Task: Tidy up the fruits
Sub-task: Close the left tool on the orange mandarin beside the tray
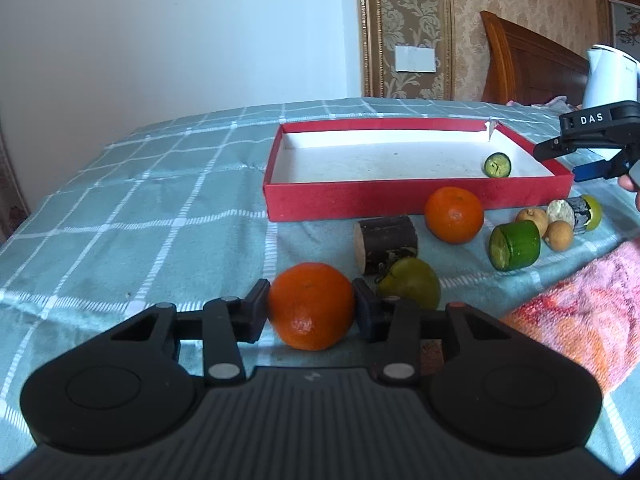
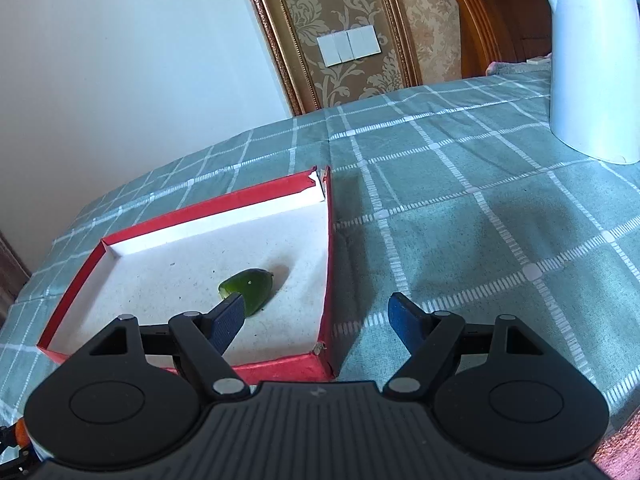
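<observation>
My left gripper is shut on an orange low over the checked cloth, one pad pressing each side. Behind it lie a green fruit, a dark cut stalk piece, a second orange, a green cut cylinder and two small brown fruits. The red box with a white floor holds one green cut fruit. My right gripper is open over the box's right wall; its left finger overlaps the green fruit in this view.
A white kettle stands at the far right on the teal checked cloth. A pink patterned cloth lies at the right edge. Another dark-skinned piece lies by the small fruits. A wall and a wooden headboard stand behind.
</observation>
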Demonstrator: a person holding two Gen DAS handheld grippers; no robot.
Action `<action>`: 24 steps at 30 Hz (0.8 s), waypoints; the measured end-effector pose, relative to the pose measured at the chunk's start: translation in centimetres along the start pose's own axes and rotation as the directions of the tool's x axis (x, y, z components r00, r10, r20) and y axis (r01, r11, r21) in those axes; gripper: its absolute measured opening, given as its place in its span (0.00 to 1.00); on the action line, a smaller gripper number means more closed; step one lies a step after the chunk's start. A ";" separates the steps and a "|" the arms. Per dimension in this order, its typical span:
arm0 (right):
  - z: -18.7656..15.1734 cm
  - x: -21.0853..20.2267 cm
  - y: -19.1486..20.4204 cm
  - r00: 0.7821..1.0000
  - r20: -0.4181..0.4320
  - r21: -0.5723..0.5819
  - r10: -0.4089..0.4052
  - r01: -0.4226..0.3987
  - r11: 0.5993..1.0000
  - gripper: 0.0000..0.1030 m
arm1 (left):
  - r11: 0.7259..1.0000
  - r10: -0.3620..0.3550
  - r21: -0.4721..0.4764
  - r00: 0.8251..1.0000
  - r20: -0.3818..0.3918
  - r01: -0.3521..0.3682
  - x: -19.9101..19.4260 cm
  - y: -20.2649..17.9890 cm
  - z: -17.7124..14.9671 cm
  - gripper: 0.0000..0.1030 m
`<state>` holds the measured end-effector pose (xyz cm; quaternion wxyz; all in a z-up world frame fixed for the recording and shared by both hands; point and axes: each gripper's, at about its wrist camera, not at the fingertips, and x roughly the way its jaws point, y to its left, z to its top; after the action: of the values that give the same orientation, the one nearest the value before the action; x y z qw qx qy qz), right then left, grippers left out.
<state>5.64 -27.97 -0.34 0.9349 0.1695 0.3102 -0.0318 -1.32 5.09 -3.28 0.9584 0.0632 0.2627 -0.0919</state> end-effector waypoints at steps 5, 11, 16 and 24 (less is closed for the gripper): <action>-0.2 -0.3 0.6 1.000 0.008 -0.029 -0.008 0.008 1.000 0.76 | 0.999 0.011 -0.040 1.000 0.003 -0.011 -0.6 0.5 0.0 0.39; -0.6 -0.2 1.3 0.997 0.015 -0.092 -0.069 0.070 0.993 0.76 | 0.996 -0.009 -0.090 1.000 0.004 0.009 -0.7 1.3 1.4 0.39; -0.7 0.2 1.5 0.997 0.003 -0.095 -0.079 0.079 0.992 0.76 | 0.999 -0.018 -0.048 0.999 0.048 0.020 -0.2 0.5 4.2 0.39; -1.1 0.3 2.0 0.996 -0.003 -0.125 -0.088 0.087 0.988 0.76 | 0.999 -0.026 -0.032 0.998 0.055 0.028 3.9 -1.2 8.3 0.39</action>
<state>5.61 -25.72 -0.75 0.9401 0.0970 0.3227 -0.0524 5.83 1.98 1.74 0.9649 0.0412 0.2386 -0.1021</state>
